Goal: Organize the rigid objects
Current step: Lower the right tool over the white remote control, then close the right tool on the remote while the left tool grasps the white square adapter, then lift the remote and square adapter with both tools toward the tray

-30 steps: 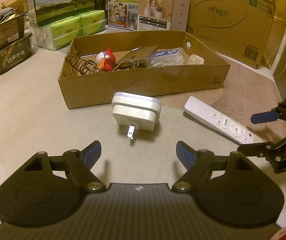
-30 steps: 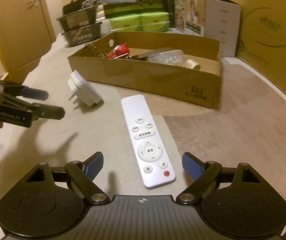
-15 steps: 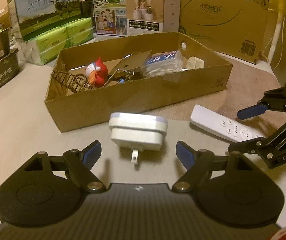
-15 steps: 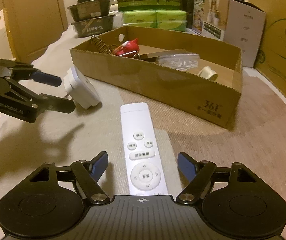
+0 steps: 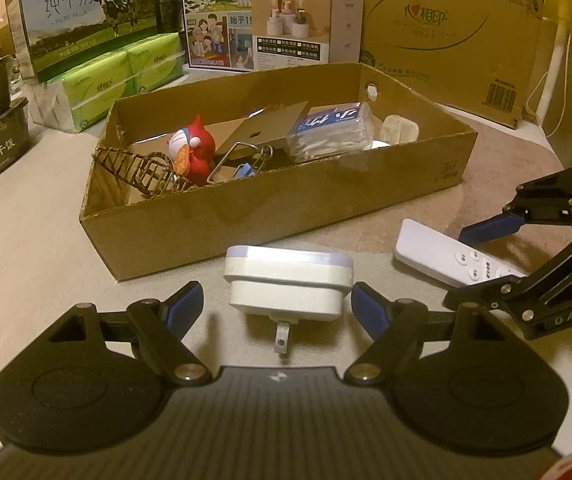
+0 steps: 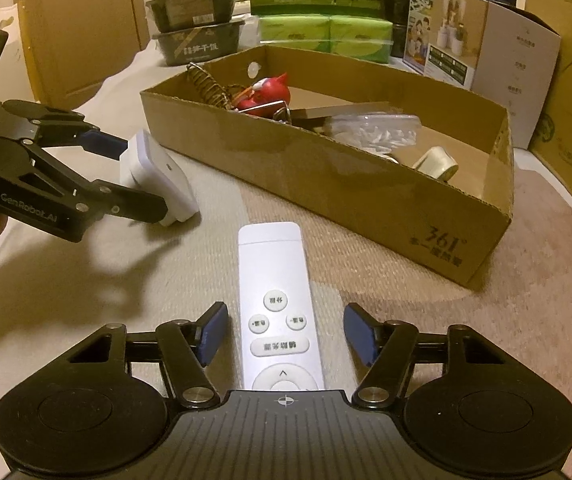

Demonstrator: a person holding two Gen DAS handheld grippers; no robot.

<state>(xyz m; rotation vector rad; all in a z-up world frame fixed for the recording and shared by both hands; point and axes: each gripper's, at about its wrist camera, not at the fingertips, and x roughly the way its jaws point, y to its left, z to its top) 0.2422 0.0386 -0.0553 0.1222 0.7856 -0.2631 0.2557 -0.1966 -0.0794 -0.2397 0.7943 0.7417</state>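
A white plug adapter (image 5: 288, 286) lies on the mat in front of the open cardboard box (image 5: 286, 216). My left gripper (image 5: 278, 306) is open, its blue pads on either side of the adapter, not touching it. A white remote control (image 6: 278, 304) lies on the mat. My right gripper (image 6: 284, 334) is open around the remote's lower half. The box (image 6: 366, 184) holds a red toy figure (image 5: 194, 152), a brown wire rack, a binder clip, a blue tissue pack and a tape roll. The adapter (image 6: 162, 178) and left gripper (image 6: 126, 174) also show in the right wrist view.
Milk cartons (image 5: 86, 16), green tissue packs (image 5: 126, 68) and a large cardboard carton (image 5: 446, 28) stand behind the box. Dark food trays (image 6: 198, 32) sit at the far left. A wooden door (image 6: 78, 20) stands beyond the mat.
Both grippers moved forward and lower. The adapter now sits between the left pads and the remote lies between the right pads. Both stayed open.
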